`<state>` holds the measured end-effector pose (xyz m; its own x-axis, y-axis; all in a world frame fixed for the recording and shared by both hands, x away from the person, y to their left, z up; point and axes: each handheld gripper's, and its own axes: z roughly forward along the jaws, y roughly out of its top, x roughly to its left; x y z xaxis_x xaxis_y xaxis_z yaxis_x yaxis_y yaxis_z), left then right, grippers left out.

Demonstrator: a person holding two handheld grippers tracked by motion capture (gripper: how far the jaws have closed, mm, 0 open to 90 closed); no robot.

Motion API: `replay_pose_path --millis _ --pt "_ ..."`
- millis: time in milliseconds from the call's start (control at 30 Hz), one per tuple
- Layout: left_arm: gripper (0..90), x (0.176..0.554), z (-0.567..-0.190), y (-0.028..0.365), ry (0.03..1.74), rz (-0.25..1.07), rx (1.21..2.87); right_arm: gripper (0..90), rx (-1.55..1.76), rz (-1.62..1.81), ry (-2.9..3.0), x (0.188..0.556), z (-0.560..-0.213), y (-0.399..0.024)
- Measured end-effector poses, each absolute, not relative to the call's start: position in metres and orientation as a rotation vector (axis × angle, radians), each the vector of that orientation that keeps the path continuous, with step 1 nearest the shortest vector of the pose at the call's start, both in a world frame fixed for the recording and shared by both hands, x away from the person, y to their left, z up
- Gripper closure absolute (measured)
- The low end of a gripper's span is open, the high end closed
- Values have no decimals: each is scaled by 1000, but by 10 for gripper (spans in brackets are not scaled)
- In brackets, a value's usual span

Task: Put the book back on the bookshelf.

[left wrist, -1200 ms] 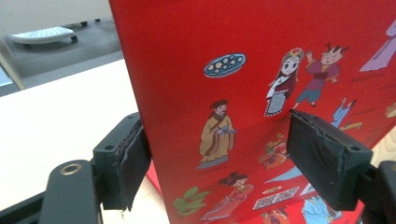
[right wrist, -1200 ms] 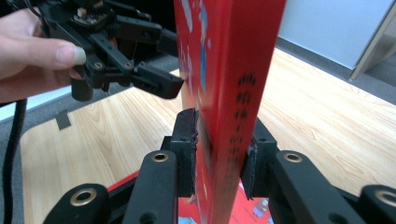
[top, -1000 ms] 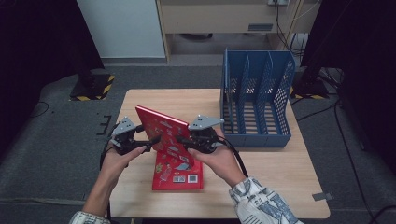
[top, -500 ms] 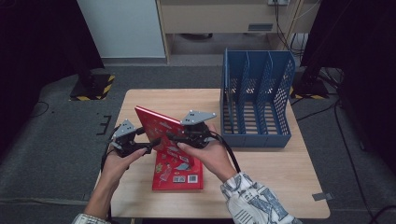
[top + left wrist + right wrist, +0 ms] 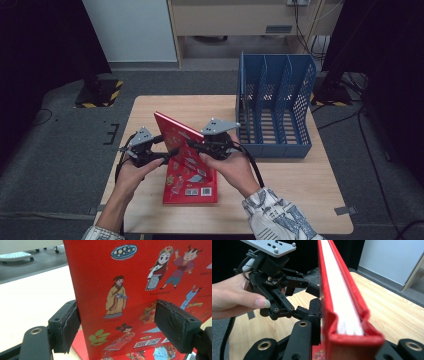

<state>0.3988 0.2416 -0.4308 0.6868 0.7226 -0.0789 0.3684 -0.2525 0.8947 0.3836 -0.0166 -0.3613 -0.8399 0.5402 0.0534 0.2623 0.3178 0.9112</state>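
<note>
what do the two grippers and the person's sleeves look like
Both grippers are black linkage frames with dark ribbed pads, each topped by a grey three-cornered plate with small holes. The left gripper trails a black cable, as does the right gripper, whose cable loops past the wrist. The right sleeve is white with a blue-grey pattern; the left cuff looks similar.

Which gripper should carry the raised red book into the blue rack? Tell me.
Right. The right gripper clamps the raised book and sits nearer the rack; the left gripper is farther away.
</note>
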Motion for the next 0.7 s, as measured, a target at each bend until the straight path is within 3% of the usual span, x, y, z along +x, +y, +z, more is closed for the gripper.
replay_pose_path --millis 700 --pt "206 400 -431 239 861 423 1866 756 743 1598 2277 388 -358 -15"
